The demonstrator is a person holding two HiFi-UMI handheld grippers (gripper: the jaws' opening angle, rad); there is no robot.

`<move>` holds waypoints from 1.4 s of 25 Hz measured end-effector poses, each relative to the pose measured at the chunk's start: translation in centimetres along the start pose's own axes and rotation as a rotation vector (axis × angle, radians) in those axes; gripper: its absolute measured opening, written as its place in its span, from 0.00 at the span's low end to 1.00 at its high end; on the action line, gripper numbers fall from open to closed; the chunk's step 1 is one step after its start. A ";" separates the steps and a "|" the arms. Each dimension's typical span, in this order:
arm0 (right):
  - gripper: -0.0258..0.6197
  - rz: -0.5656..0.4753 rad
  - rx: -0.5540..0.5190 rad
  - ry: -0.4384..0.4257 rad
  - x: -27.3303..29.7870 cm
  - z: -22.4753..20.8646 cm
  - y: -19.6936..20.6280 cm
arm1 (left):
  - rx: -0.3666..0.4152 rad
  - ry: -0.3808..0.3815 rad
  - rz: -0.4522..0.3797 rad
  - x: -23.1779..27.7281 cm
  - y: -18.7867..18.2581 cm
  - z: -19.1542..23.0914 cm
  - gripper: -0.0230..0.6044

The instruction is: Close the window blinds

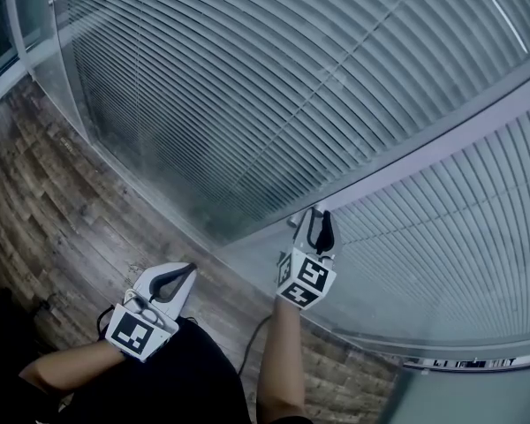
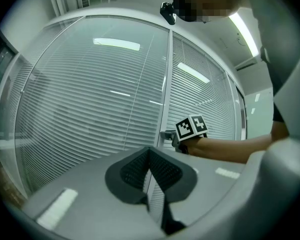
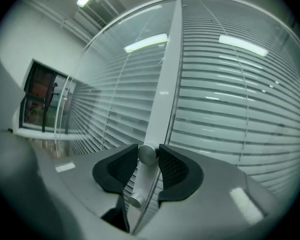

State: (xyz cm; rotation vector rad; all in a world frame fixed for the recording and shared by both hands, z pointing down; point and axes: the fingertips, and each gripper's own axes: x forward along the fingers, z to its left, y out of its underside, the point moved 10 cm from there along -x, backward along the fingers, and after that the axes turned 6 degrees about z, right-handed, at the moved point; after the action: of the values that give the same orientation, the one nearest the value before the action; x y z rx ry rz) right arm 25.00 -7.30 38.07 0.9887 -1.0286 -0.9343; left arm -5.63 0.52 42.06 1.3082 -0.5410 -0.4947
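Note:
Grey slatted blinds (image 1: 247, 87) sit behind glass, split by a pale upright frame bar (image 1: 442, 144). My right gripper (image 1: 316, 215) reaches level to that bar. In the right gripper view its black pads (image 3: 172, 166) press from both sides on a round silver knob (image 3: 147, 154) that sticks out of the bar (image 3: 165, 84). A second small knob (image 3: 135, 200) sits lower on the same bar. My left gripper (image 1: 190, 269) hangs back near the person's body, away from the glass, with its tips together and nothing between them (image 2: 149, 150). The left gripper view shows the right gripper (image 2: 166, 134) at the bar.
Wood-plank floor (image 1: 53, 210) runs along the foot of the glass wall. A dark cable (image 1: 252, 343) trails beside the person's right arm. A further glass panel with a dark doorway (image 3: 42, 104) lies off to the left.

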 end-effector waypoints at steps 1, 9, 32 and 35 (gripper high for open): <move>0.24 -0.008 0.049 -0.008 0.0 -0.1 0.1 | 0.003 0.001 0.000 0.0 0.0 -0.1 0.04; 0.25 -0.053 0.241 -0.071 -0.3 -0.8 0.8 | 0.009 0.016 0.004 0.2 0.1 -0.6 0.04; 0.04 -0.149 0.183 0.008 -19.1 -0.1 5.3 | 0.044 0.080 0.006 0.9 -0.2 -2.1 0.04; 0.04 -0.115 0.187 -0.007 -21.5 1.1 6.9 | 0.041 0.090 0.021 0.4 0.2 -2.3 0.04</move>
State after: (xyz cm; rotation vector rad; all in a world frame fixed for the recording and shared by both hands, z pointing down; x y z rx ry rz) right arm 19.65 14.61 39.75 1.2108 -1.0883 -0.9478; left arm -3.87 2.10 41.93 1.3559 -0.4911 -0.4073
